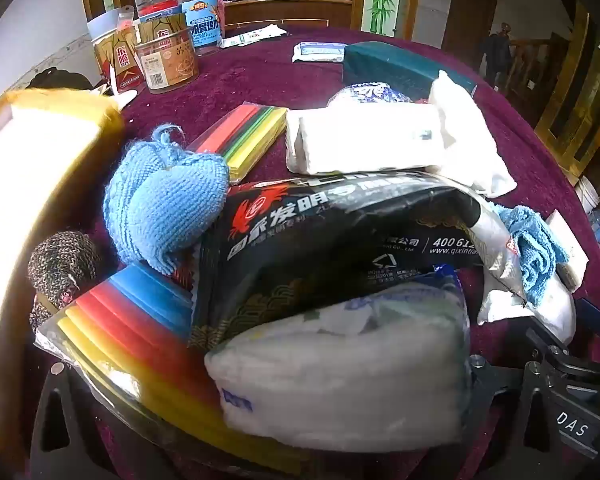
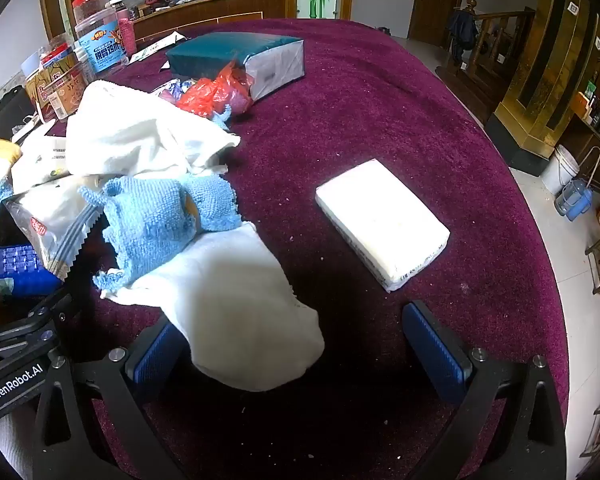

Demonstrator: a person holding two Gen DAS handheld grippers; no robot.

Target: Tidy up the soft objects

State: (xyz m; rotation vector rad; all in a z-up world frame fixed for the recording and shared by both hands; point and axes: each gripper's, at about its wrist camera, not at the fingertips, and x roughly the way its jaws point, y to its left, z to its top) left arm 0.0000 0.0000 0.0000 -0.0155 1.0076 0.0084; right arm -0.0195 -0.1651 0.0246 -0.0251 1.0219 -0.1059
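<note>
A clear-wrapped white pack [image 1: 340, 376] is seen nearest the camera, overlapped by a black printed bag [image 1: 340, 236]. A blue knitted cloth [image 1: 164, 204] lies left, above rainbow-striped sheets [image 1: 128, 332].

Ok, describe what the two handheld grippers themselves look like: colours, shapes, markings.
The right gripper has a black angular frame with silver bolt heads and two fingers faced with ribbed blue pads. The left gripper's body, seen at that view's left edge, carries a white "GenRobot.AI" label. In the left wrist view the right gripper's black body bears a "DAS" marking. No cables or sleeves show clearly.
</note>
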